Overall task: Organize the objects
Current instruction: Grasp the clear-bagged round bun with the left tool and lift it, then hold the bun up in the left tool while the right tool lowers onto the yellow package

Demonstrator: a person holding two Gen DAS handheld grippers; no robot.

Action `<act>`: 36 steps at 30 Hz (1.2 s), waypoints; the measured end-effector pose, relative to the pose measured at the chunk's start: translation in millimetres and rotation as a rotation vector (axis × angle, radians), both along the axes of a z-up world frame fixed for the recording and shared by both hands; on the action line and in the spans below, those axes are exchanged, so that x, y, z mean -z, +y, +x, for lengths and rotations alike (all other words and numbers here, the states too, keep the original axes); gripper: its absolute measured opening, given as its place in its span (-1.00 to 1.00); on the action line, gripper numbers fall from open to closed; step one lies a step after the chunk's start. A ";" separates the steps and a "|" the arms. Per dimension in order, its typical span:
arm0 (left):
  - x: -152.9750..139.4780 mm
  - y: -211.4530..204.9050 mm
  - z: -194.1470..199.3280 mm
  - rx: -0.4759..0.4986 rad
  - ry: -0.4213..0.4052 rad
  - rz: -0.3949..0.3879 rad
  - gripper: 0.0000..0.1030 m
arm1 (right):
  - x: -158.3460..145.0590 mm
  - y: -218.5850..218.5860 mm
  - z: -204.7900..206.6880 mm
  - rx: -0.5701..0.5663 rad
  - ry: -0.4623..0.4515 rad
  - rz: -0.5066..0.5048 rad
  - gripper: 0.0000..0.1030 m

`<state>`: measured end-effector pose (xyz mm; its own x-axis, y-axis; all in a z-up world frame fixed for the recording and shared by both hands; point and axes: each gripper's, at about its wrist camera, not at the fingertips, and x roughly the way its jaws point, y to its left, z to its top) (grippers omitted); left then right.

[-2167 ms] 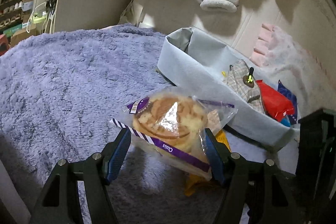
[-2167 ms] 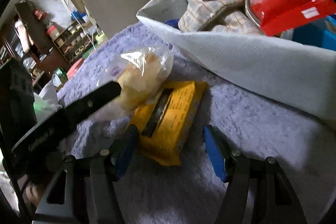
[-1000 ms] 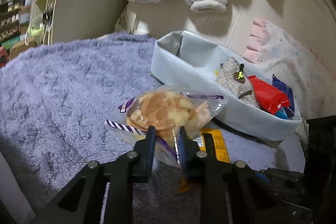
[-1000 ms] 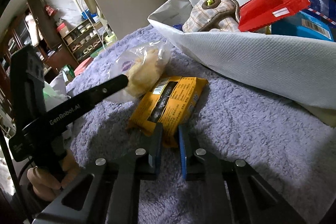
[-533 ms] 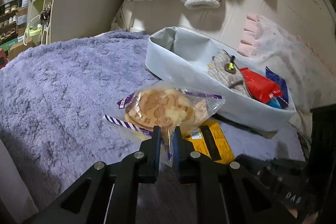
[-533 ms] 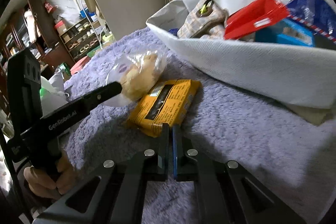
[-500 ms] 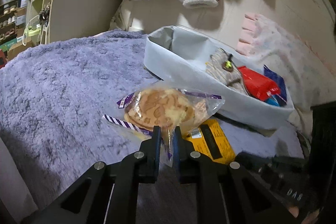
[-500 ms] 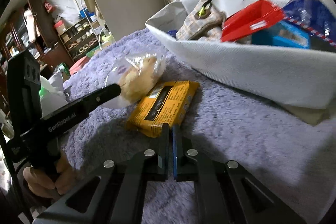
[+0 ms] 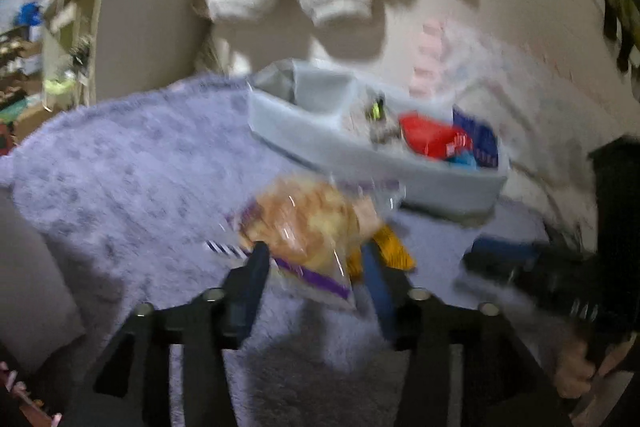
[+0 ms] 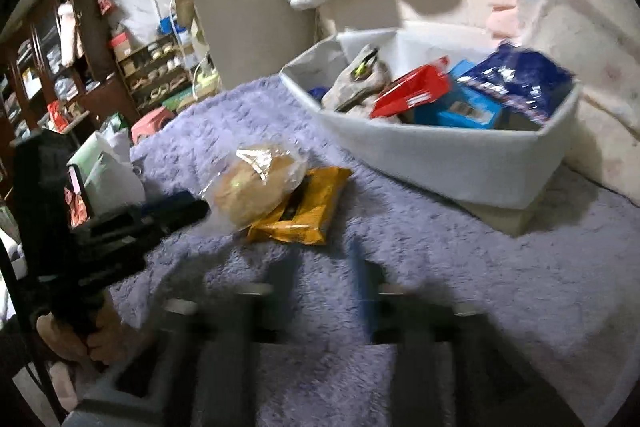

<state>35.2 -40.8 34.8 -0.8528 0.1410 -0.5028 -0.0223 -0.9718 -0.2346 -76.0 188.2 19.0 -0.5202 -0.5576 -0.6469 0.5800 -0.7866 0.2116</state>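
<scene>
Jaws of both the left gripper [image 9: 316, 267] and right gripper [image 10: 320, 287] had just been opening. Left straddled the clear-wrapped round pastry [image 9: 308, 223], seemingly unpinched; right was empty. Yellow foil packet [image 10: 304, 207] lay beside it on the purple fluffy blanket [image 10: 460, 267].

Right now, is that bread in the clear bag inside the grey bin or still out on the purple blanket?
Out. The bagged bread lies on the purple blanket, partly over a yellow packet, short of the grey bin.
</scene>
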 end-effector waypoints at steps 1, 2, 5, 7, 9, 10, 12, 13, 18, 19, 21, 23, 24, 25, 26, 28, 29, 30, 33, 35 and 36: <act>-5.4 -1.9 5.5 -0.011 0.042 0.006 -0.01 | 0.1 -6.6 0.2 0.003 -0.007 0.001 0.25; -11.7 -2.9 11.1 -0.026 0.089 0.002 0.10 | 2.8 -8.8 -1.9 0.010 -0.018 -0.003 0.24; -25.8 0.6 10.3 0.020 0.201 -0.038 0.77 | 7.9 -25.9 -5.8 0.008 -0.036 0.017 0.24; -27.4 4.2 -7.5 0.089 0.195 -0.085 0.77 | 8.1 -30.7 -8.7 0.012 -0.021 0.026 0.25; -22.9 6.1 -37.4 0.138 0.110 -0.145 0.76 | 8.0 -34.2 -11.8 0.013 -0.011 0.033 0.25; -17.8 6.1 -53.1 0.165 0.052 -0.157 0.75 | 7.8 -37.1 -14.3 0.012 -0.007 0.033 0.25; -6.5 1.6 -71.9 0.173 -0.024 -0.155 0.75 | 8.5 -42.6 -18.7 0.000 0.001 0.035 0.25; 3.7 -2.9 -80.5 0.161 -0.067 -0.146 0.74 | 10.1 -44.8 -21.4 -0.013 -0.001 0.035 0.24; 22.2 -22.4 -96.6 0.187 -0.156 -0.011 0.79 | 25.6 -52.3 -38.3 -0.040 -0.080 0.032 0.24; 25.3 -24.4 -97.6 0.190 -0.166 0.001 0.88 | 28.6 -53.1 -40.5 -0.041 -0.101 0.032 0.24; 30.7 -26.3 -101.4 0.204 -0.194 0.023 0.97 | 32.4 -53.7 -43.4 -0.040 -0.131 0.028 0.25; 36.3 -31.5 -104.0 0.209 -0.224 0.063 1.00 | 33.9 -54.5 -45.3 -0.035 -0.140 0.029 0.24; 39.4 -33.6 -103.2 0.208 -0.238 0.080 1.00 | 33.8 -55.1 -45.4 -0.035 -0.138 0.030 0.25; 41.8 -36.7 -104.4 0.201 -0.251 0.096 0.99 | 33.0 -56.0 -44.2 -0.036 -0.133 0.028 0.25; 42.4 -38.7 -104.2 0.189 -0.253 0.100 0.92 | 32.4 -57.3 -43.8 -0.036 -0.128 0.028 0.25; 41.1 -42.0 -97.8 0.143 -0.238 0.085 0.71 | 30.6 -61.3 -43.6 -0.034 -0.119 0.029 0.25; 39.5 -43.4 -94.5 0.116 -0.227 0.077 0.64 | 29.4 -65.4 -43.9 -0.031 -0.112 0.032 0.24; 39.1 -46.6 -93.2 0.079 -0.219 0.071 0.63 | 28.9 -69.3 -44.4 -0.028 -0.109 0.041 0.24; 37.5 -65.1 -82.3 -0.082 -0.198 0.084 0.61 | 28.6 -82.0 -51.6 -0.012 -0.109 0.075 0.24; 38.4 -79.9 -74.8 -0.173 -0.190 0.119 0.62 | 28.4 -90.2 -55.3 0.007 -0.112 0.101 0.24; 40.5 -83.5 -75.2 -0.179 -0.195 0.136 0.62 | 28.5 -93.7 -57.9 0.019 -0.114 0.111 0.24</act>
<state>-40.0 -124.2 -5.7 -0.7592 0.0740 -0.6467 0.2053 -0.9156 -0.3458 -133.9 94.5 -9.6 -0.4498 -0.4703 -0.7592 0.5420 -0.8194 0.1865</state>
